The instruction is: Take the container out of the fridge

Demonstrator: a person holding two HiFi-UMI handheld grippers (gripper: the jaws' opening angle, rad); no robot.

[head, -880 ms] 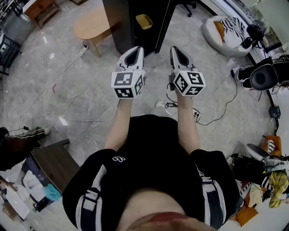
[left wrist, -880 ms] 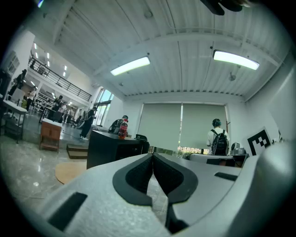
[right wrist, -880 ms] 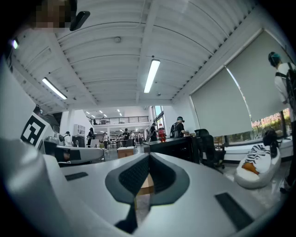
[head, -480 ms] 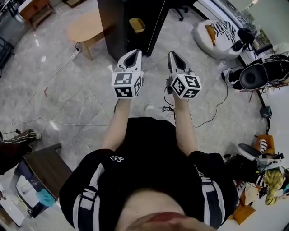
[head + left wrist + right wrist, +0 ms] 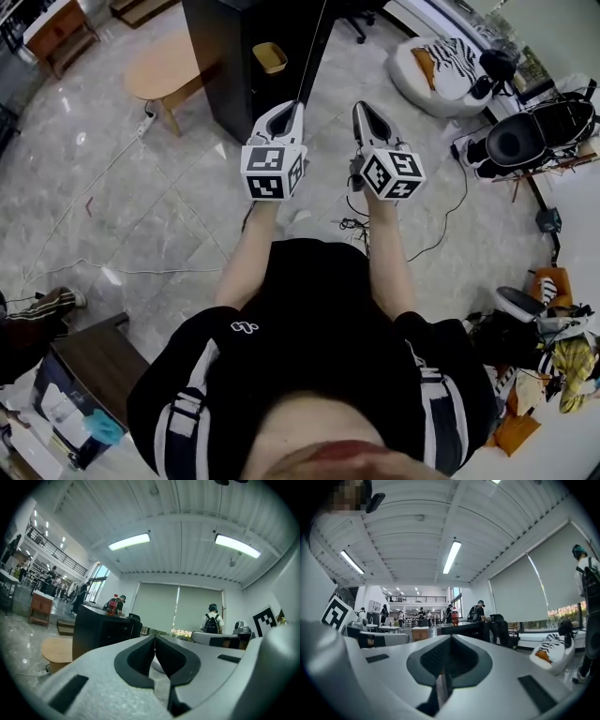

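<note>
Fridge (image 5: 225, 75) shifted leftward, gripper views reveal bottle (image 5: 454, 617)

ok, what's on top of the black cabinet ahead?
A red bottle stands on the black cabinet. Head view shows a yellow tub at it, on or beside unclear. Its inside is hidden.

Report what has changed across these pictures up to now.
The person has moved forward: in the head view the black cabinet now lies closer to the grippers, and the wooden table has slid left and down. Nothing was taken hold of or let go. The left gripper and right gripper stay side by side, shut and empty.
</note>
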